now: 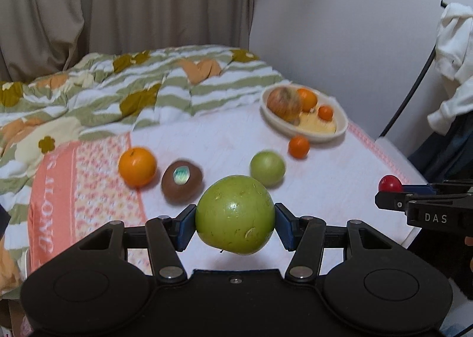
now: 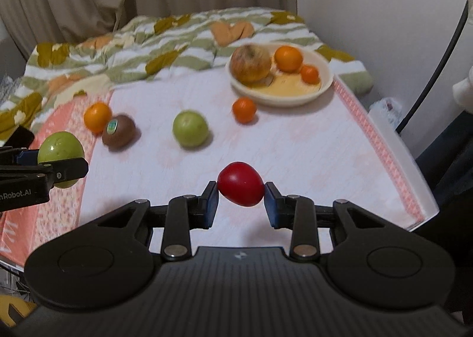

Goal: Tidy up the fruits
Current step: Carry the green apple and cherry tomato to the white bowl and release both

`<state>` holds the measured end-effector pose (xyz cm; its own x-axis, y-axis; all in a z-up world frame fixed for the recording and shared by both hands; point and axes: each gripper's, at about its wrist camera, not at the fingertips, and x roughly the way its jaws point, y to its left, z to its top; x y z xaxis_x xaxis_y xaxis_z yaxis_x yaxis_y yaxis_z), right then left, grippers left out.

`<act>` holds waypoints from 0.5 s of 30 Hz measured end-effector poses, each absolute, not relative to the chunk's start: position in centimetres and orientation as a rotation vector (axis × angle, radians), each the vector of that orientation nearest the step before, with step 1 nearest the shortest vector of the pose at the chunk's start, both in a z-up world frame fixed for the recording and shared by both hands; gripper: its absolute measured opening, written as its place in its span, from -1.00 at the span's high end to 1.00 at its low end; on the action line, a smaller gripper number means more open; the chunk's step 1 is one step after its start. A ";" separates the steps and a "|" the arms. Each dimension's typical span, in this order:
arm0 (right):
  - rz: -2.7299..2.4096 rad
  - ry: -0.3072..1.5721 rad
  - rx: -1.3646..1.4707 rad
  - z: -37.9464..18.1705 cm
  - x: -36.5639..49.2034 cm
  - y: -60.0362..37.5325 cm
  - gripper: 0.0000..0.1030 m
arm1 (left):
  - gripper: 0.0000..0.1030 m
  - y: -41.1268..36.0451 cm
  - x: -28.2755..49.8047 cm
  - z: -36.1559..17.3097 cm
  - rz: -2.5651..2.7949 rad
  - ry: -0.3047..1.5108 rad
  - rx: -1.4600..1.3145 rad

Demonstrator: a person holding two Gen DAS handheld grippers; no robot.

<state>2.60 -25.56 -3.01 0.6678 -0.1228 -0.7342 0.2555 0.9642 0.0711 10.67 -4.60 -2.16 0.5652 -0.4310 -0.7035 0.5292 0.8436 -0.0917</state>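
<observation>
Fruit is in both your grippers. Your left gripper [image 1: 235,218] has its jaws pinching a big green apple [image 1: 235,214]. Your right gripper [image 2: 241,190] has its jaws pinching a red fruit [image 2: 241,184]. Both hang above the bed cloth [image 2: 295,144]. The bowl [image 2: 325,82] sits far ahead of the jaws, a bit to the right. I think you should carry both there. Go slowly and keep the squeeze soft. Lower each fruit into the empty yellow part, away from the oranges.
</observation>
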 end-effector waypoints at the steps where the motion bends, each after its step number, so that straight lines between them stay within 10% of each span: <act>1: -0.210 0.805 0.176 -2.6 2.6 -26.3 0.05 | -0.16 -5.1 10.6 -1.7 -0.565 0.778 0.133; 15: -0.051 0.734 0.118 0.6 5.7 -36.9 0.05 | -0.16 -15.2 11.6 1.2 -0.447 0.711 0.073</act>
